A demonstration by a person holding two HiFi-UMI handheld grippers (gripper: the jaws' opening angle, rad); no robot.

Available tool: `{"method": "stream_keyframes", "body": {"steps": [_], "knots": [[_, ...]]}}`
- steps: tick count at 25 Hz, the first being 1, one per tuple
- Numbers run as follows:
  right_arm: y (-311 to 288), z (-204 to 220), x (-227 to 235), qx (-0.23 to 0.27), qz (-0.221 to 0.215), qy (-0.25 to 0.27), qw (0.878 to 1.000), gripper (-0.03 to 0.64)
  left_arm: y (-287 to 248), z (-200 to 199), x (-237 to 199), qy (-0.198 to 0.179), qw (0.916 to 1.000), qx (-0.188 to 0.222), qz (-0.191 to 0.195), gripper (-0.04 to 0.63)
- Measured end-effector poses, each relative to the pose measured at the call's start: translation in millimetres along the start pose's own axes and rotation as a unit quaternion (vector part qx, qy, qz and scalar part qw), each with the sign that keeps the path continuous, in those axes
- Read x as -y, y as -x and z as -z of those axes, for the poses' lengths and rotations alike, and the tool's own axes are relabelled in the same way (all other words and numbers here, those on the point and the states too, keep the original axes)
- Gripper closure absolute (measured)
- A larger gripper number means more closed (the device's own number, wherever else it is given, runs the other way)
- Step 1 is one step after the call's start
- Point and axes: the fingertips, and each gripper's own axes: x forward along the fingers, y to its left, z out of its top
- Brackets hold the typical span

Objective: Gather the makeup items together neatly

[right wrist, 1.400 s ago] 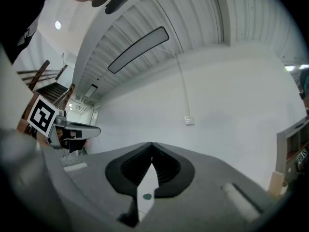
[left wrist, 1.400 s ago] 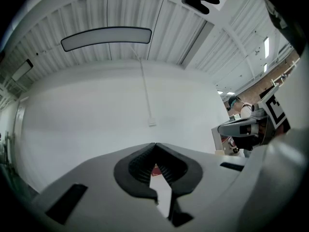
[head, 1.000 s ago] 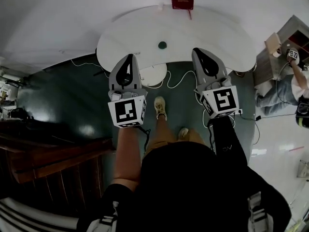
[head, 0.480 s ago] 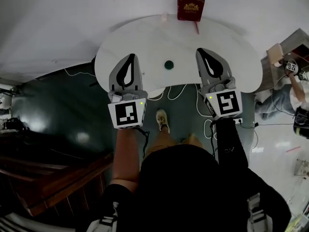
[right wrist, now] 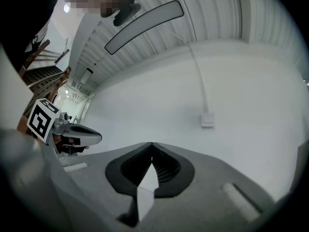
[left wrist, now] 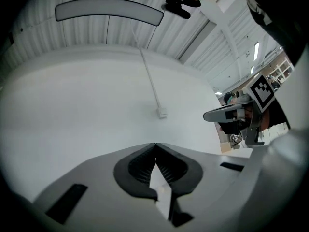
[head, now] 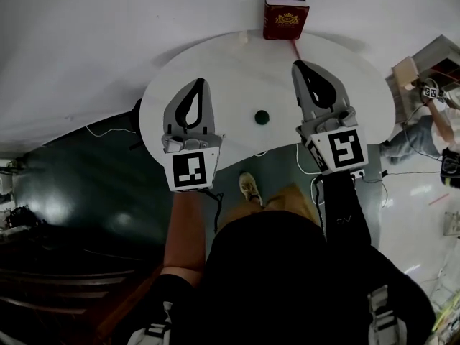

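A person is standing at the near edge of a white rounded surface [head: 237, 70], holding the left gripper [head: 198, 83] and the right gripper [head: 297, 65] above it. Both are clenched, jaws pressed tip to tip with nothing between them, as each gripper view is showing against the bare white wall [left wrist: 96, 105].

A small dark round item [head: 261, 117], possibly a makeup pot though too small to tell, is lying on the surface between the two grippers. It is nearer the right one and apart from both. A dark red book [head: 286, 19] is standing at the far edge against the wall. A small pale object [head: 243, 37] is sitting near it to the left; what it is cannot be made out.

The gathering is looking not yet begun. To start well, the person would likely need to tip a gripper downward, since both are facing the wall rather than the surface. Its jaws should be released before descending, then set squarely astride the round item so that it is not nudged off the near edge. A gathering spot by the book seems sensible.
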Motion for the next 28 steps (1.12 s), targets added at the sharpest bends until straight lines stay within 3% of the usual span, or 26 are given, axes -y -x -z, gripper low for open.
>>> {"method": "stream_keyframes", "body": {"steps": [15, 21, 28], "knots": [[-17.3, 46.9, 31.0, -0.057, 0.046, -0.010, 0.997, 0.612, -50.6, 23.3, 12.9, 0.031, 0.9978, 0.011, 0.058, 0.588], [-28.2, 53.8, 16.4, -0.066, 0.014, 0.019, 0.998, 0.612, -45.7, 28.2, 1.9, 0.018, 0.9993, 0.006, 0.033, 0.588], [-79.2, 39.7, -39.4, -0.011, -0.065, -0.024, 0.998, 0.612, -13.4, 30.2, -40.1, 0.018, 0.9992, -0.007, -0.034, 0.588]]}}
